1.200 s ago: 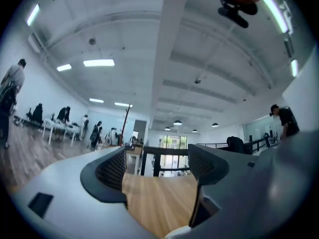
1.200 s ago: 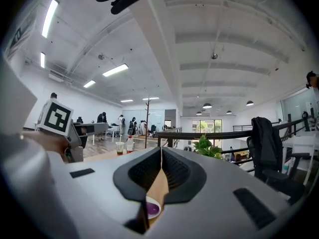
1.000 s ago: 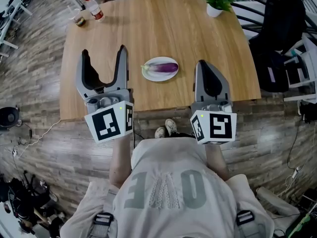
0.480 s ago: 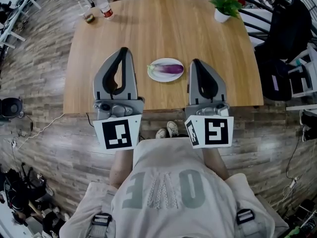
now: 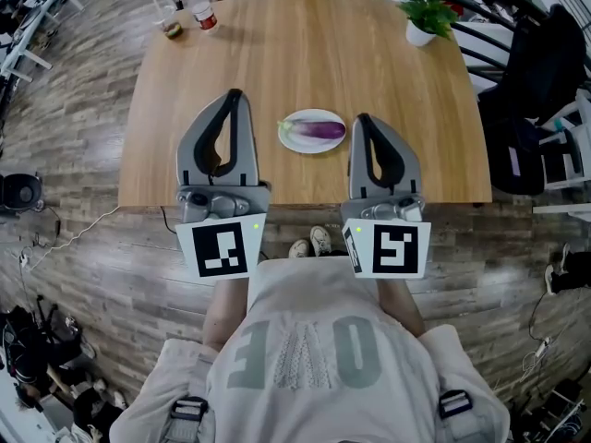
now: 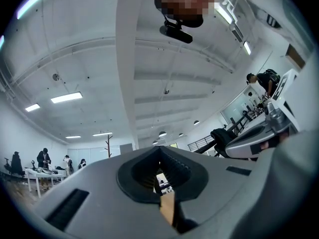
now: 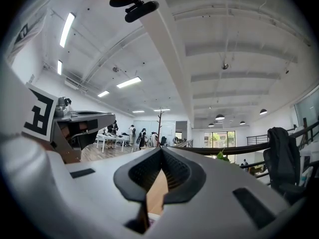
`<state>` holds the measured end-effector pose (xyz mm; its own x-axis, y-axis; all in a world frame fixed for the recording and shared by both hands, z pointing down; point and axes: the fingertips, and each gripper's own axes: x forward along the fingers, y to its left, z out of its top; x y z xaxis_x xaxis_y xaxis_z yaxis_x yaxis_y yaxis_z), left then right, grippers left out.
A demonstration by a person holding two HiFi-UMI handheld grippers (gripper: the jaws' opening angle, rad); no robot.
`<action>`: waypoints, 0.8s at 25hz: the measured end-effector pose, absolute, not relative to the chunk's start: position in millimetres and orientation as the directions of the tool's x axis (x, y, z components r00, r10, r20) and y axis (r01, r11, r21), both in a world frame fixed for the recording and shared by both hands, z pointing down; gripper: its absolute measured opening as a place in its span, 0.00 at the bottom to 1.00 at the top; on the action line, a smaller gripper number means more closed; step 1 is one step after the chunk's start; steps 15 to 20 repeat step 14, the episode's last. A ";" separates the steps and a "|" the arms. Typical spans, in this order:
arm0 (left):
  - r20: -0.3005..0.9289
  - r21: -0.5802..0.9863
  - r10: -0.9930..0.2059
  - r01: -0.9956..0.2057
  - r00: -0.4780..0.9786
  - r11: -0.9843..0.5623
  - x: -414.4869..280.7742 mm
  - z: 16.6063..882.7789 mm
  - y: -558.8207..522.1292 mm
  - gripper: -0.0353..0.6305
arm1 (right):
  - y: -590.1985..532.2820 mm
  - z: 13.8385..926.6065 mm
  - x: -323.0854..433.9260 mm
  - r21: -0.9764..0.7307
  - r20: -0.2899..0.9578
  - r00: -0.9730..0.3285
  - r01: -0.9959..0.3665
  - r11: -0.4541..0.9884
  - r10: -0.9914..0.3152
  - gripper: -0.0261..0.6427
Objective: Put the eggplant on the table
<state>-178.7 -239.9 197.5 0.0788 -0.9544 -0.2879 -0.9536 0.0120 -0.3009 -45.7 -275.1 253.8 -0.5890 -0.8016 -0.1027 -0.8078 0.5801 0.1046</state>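
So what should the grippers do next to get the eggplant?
Probably open the right gripper and ease it toward the eggplant: its jaws are shut, and the eggplant lies on the white plate just beside its tip.

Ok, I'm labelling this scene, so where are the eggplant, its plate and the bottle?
eggplant (image 5: 322, 130), head view, middle of its purple body.
plate (image 5: 309, 114), head view, bare far rim.
bottle (image 5: 201, 10), head view, its clear body.

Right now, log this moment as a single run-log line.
left gripper: shut, empty | right gripper: shut, empty | eggplant: lying on plate, untouched | plate: on table between grippers | step: grasp not begun
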 end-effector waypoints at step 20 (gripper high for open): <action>-0.282 -0.282 -0.957 -0.959 0.071 0.012 -180.8 201.6 -243.4 0.06 | -279.8 260.4 -37.4 0.106 -0.083 -0.572 -0.819 0.564 -0.816 0.07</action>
